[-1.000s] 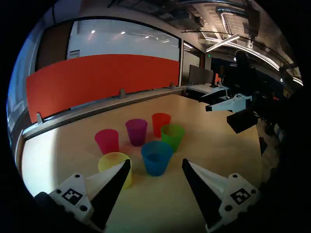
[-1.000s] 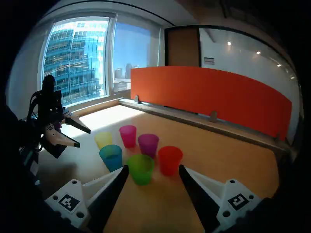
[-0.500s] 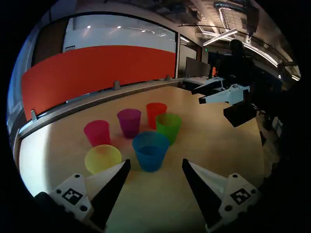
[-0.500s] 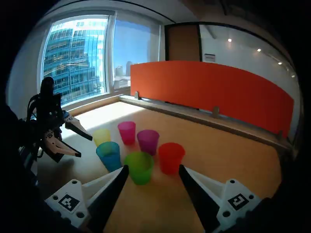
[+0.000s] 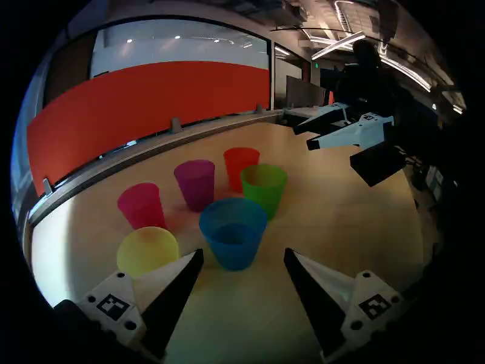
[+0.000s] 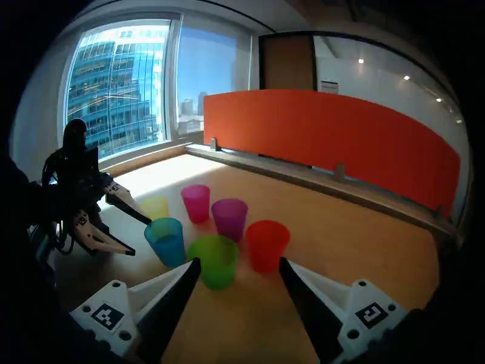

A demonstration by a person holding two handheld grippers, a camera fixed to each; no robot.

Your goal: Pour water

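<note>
Six cups: grouped in a cluster on the tabletop (image 5: 345, 206), all upright, translucent and tapered toward the base
Blue cup (image 5: 233, 235): set nearest the left gripper, just ahead of the gap between its fingers; a darker level is seen low inside, as of liquid
Yellow cup (image 5: 147, 250): placed just beside the Blue cup, its near side hidden behind one finger of the left gripper
Pink cup (image 5: 141, 205), purple cup (image 5: 195, 184), red cup (image 5: 240, 164): ranged in an arc along the far side of the cluster
Green cup (image 6: 213, 267): found nearest the right gripper, between the Blue cup and the red cup
Left gripper (image 5: 242, 253): fingers spread wide, nothing grasped, clear of every cup
Right gripper (image 6: 238, 262): fingers parted, nothing grasped, pointed at the Green cup
Backdrop: an orange partition (image 5: 151, 103) is seen along the far edge of the tabletop, and a window (image 6: 121, 91) at one side
</note>
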